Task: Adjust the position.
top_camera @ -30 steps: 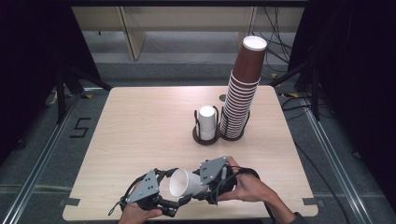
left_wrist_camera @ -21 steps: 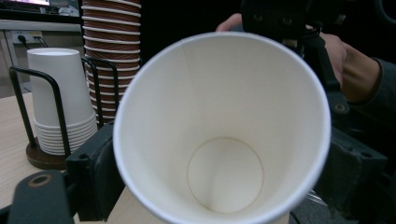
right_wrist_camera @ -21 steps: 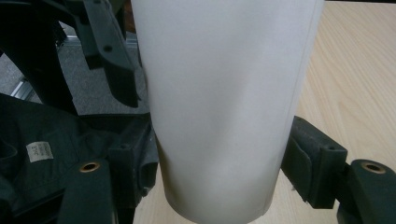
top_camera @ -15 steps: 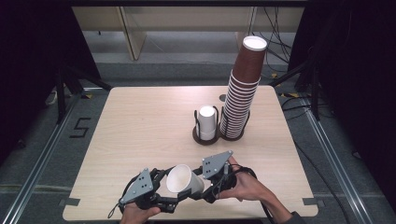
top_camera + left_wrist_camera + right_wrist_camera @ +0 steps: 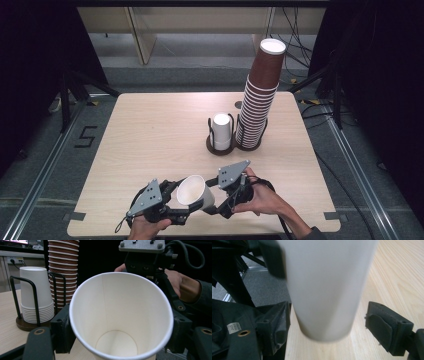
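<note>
Now — white paper cup (image 5: 194, 191), smooth, tapered | left gripper (image 5: 176, 205) clamps it

Light wood table (image 5: 150, 130), grey floor (image 5: 45, 165), dark surroundings.

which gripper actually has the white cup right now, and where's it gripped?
The left gripper holds the white cup by its side wall near the rim. The right gripper has just been opening; its pads stand clear of the cup's base end.

A tall stack of brown cups (image 5: 260, 100) and nested white cups (image 5: 221, 131) stand in a wire holder (image 5: 221, 145) on the wooden counter (image 5: 150, 130).
</note>
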`<move>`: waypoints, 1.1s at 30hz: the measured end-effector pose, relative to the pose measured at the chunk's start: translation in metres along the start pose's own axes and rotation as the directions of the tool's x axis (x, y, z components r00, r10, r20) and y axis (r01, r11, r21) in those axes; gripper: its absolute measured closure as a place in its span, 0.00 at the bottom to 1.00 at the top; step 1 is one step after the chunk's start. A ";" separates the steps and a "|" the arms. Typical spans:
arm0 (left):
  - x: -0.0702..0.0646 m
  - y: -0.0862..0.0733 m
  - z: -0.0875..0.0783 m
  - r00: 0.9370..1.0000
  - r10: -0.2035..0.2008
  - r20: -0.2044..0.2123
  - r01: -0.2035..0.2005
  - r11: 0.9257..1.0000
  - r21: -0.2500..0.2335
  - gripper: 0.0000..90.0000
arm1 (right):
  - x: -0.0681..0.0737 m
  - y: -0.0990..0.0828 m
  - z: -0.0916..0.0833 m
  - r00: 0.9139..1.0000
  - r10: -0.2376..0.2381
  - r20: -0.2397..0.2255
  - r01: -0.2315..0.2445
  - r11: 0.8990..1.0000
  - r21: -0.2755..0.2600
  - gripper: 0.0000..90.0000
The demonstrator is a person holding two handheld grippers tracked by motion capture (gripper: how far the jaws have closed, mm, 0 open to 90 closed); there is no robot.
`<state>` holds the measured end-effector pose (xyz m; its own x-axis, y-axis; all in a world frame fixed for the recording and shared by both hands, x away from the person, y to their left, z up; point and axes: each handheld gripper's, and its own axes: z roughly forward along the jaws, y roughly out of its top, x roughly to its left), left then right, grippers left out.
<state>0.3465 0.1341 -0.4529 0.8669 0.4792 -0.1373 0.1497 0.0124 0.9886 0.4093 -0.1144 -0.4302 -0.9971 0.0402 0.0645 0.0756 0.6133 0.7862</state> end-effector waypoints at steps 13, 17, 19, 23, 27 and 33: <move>0.009 -0.001 -0.004 0.992 0.016 -0.125 -0.011 0.999 0.039 0.29 | -0.007 -0.020 -0.027 0.994 0.057 0.095 -0.055 0.998 -0.021 0.21; 0.011 -0.001 -0.005 0.983 0.035 -0.178 -0.026 0.998 0.050 0.29 | -0.008 -0.026 -0.030 0.992 0.060 0.114 -0.059 0.998 -0.012 0.21; 0.012 -0.002 -0.006 0.978 0.047 -0.201 -0.035 0.997 0.062 0.29 | -0.008 -0.027 -0.030 0.990 0.068 0.123 -0.067 0.998 -0.016 0.21; 0.014 -0.003 -0.007 0.969 0.056 -0.240 -0.038 0.996 0.079 0.29 | -0.008 -0.030 -0.032 0.989 0.068 0.133 -0.067 0.998 -0.014 0.21; 0.016 -0.003 -0.007 0.964 0.053 -0.259 -0.033 0.996 0.080 0.29 | -0.008 -0.032 -0.034 0.987 0.073 0.144 -0.072 0.997 -0.015 0.22; 0.017 -0.004 -0.008 0.956 0.060 -0.286 -0.035 0.995 0.091 0.29 | -0.009 -0.036 -0.037 0.983 0.080 0.165 -0.078 0.997 -0.019 0.23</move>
<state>0.3568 0.1489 -0.4584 0.7017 0.7104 -0.0548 0.1619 -0.0840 0.9832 0.4155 -0.1660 -0.4363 -0.9755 0.2187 0.0244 0.1528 0.5935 0.7902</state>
